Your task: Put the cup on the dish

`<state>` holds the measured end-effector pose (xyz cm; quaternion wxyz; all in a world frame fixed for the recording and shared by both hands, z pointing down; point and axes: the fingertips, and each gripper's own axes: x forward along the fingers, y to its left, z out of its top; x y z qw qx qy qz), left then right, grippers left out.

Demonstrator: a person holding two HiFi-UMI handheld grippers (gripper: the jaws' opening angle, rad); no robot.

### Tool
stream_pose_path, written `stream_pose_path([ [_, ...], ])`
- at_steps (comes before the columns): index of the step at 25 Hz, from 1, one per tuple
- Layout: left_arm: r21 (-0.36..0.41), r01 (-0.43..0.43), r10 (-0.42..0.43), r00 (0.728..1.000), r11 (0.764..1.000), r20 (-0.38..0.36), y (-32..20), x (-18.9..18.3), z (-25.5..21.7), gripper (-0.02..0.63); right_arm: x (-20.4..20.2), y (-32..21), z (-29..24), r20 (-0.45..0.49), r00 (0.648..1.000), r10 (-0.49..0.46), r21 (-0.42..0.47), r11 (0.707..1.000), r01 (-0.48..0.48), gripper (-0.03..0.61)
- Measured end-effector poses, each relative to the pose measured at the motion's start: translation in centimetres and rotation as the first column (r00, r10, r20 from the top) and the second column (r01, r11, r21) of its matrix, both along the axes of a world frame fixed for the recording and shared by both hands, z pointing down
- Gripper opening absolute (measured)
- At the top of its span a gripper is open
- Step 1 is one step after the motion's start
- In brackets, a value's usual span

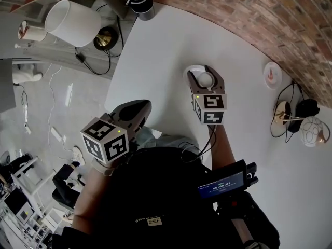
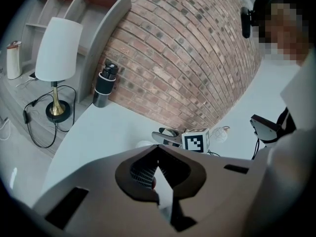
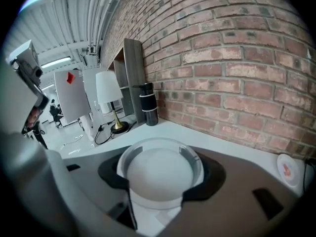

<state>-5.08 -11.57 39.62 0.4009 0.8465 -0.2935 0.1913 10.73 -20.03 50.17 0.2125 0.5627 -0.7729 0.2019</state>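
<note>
Right claw (image 1: 201, 72) is clamped on the white cup (image 1: 206, 79), right over the dish (image 1: 193, 68) near the desk's (image 1: 155, 61) far edge. Left claw (image 2: 158, 152) is closed and empty. Letting go off-centre could tip the cup off the rim, I reckon.

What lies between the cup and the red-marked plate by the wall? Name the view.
Only bare white table separates the cup from the plate; the head view shows it.

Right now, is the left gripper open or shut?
Shut. In the left gripper view, the left gripper has its jaw tips touching, with nothing held between them.
</note>
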Motion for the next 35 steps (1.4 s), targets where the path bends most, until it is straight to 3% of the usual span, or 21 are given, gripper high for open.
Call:
stream_pose_path([
  [17,-0.078,0.092,-0.089,0.995,0.993,0.042,-0.8,-1.5,2.3,0.005,-1.4,-2.4,6.4,-0.025,0.997,-0.079,-0.056,0.995,0.078,0.252],
  [35,-0.132,0.095,-0.086,0.994,0.987,0.067,-0.6,-1.4,4.2,0.005,-1.4,-2.8,10.9,-0.043,0.996,-0.077,-0.13,0.989,0.071,0.252],
])
